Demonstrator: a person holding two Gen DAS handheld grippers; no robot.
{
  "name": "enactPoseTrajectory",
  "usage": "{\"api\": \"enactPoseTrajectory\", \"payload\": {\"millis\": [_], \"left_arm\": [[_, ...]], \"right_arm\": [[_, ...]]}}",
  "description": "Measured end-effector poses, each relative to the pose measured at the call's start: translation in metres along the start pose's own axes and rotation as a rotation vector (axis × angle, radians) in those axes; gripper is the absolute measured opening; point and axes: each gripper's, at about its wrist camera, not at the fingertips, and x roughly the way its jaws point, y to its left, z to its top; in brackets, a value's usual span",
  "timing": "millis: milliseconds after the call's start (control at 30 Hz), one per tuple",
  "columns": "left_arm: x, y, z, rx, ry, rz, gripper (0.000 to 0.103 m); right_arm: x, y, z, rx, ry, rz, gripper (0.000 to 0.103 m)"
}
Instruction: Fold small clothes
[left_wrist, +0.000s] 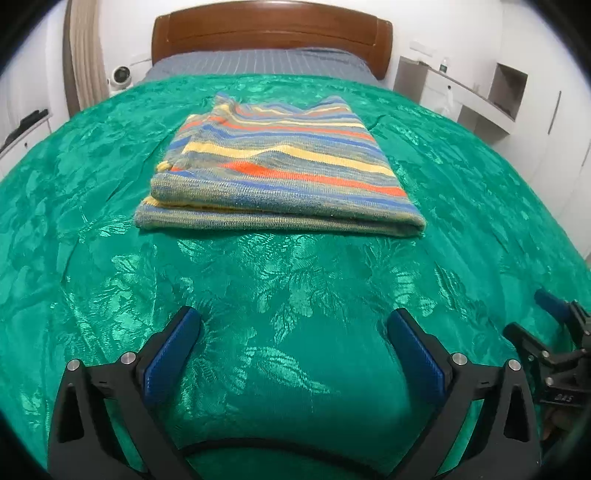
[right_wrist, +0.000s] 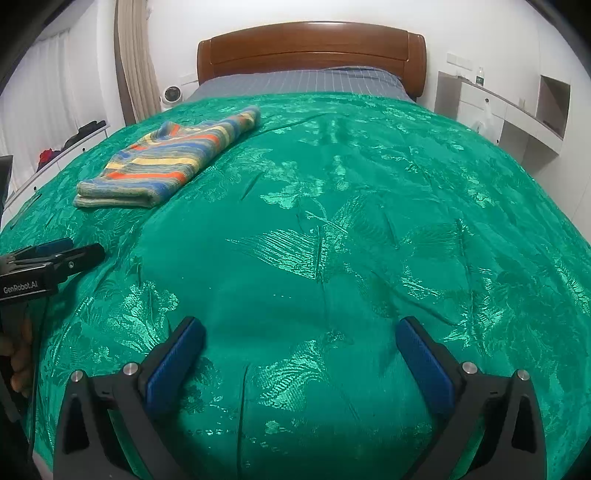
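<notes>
A striped knit garment (left_wrist: 280, 166) in blue, yellow and orange lies folded into a flat rectangle on the green bedspread (left_wrist: 295, 280). In the right wrist view the same garment (right_wrist: 166, 162) sits far off to the upper left. My left gripper (left_wrist: 293, 325) hovers over bare bedspread in front of the garment, jaws wide open and nothing between them. My right gripper (right_wrist: 301, 332) is also wide open and empty, above the bedspread (right_wrist: 332, 240) to the right of the garment. Each gripper shows at the edge of the other's view: the right gripper (left_wrist: 554, 332), the left gripper (right_wrist: 55, 258).
A wooden headboard (left_wrist: 271, 33) and grey striped sheet (left_wrist: 258, 61) lie at the far end of the bed. White shelving (left_wrist: 476, 96) stands to the right, a curtain (left_wrist: 83, 55) and a small white fan (left_wrist: 120, 75) to the left. A hand (right_wrist: 18, 354) holds the left gripper.
</notes>
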Motion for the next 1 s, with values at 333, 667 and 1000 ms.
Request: {"api": "enactPoseTrajectory", "payload": {"millis": [333, 667, 1000], "left_arm": [[-0.022, 0.076, 0.086, -0.2, -0.043, -0.121, 0.101], [0.065, 0.087, 0.166, -0.104, 0.1, -0.073, 0.05], [0.077, 0.098, 0.149, -0.125, 0.123, 0.0, 0.004]], "right_arm": [[0.0, 0.001, -0.002, -0.004, -0.011, -0.001, 0.103], [0.0, 0.001, -0.002, -0.004, -0.014, -0.001, 0.103], [0.001, 0.002, -0.003, -0.005, -0.016, -0.003, 0.103]]}}
